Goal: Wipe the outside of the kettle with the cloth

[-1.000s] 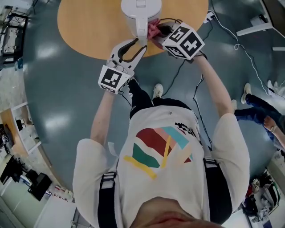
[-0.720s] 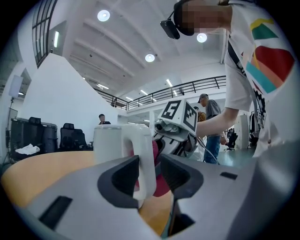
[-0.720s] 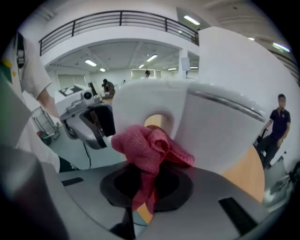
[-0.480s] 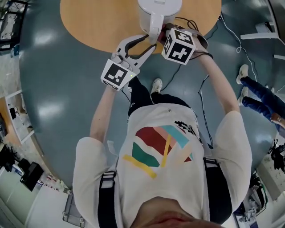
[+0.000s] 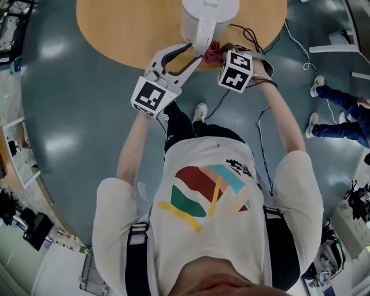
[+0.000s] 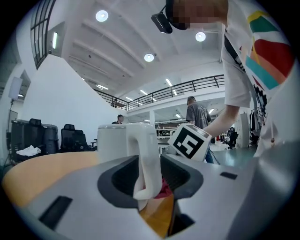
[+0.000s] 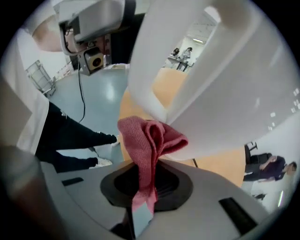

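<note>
A white kettle stands near the front edge of a round wooden table. My left gripper is shut on the kettle handle, which runs upright between its dark pads. My right gripper sits just right of the handle, low by the kettle's base, and points steeply down. It is shut on a folded red cloth. The cloth's bunched top presses against the curved white kettle wall. In the head view only a bit of the cloth shows beside the marker cube.
Black cables trail over the table's right side and down to the grey floor. Another person's legs stand at the right. My own shoe is under the table edge. Office chairs stand far left.
My right gripper has slid down the kettle's side toward the table edge with the cloth, and its cube has rolled. The left gripper has kept its hold on the handle.
</note>
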A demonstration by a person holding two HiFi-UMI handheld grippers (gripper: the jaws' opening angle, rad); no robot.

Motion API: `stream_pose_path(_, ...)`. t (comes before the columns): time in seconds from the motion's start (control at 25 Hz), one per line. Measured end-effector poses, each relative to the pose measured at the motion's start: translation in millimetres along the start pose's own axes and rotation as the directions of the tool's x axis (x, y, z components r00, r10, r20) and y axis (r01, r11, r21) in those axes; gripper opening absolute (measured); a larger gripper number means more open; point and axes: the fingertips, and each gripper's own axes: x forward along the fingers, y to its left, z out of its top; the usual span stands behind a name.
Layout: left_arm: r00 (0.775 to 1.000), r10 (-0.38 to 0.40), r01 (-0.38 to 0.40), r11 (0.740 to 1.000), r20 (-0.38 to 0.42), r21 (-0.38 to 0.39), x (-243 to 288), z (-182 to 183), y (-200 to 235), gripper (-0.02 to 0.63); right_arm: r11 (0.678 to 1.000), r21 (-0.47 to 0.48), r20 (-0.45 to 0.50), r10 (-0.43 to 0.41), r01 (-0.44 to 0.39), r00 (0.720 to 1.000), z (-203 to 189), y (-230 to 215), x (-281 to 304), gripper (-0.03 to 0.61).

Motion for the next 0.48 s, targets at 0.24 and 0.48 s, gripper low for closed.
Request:
stream_pose_path(0.24,0.976,0.198,-0.181,0.968,0.087,-0.175,-31,10,33,0.189,0.926,0.377,0.243,-0.108,0.009,0.964,3,-3,-52,0.048)
stream_pose_path(0.48,0.885,0.417,-0.355,0.892,0.206,-0.281,-45,60,58,0.189,0.644,0.761,0.531,-0.546,-0.08,0.648,-7,-59,-170,0.048)
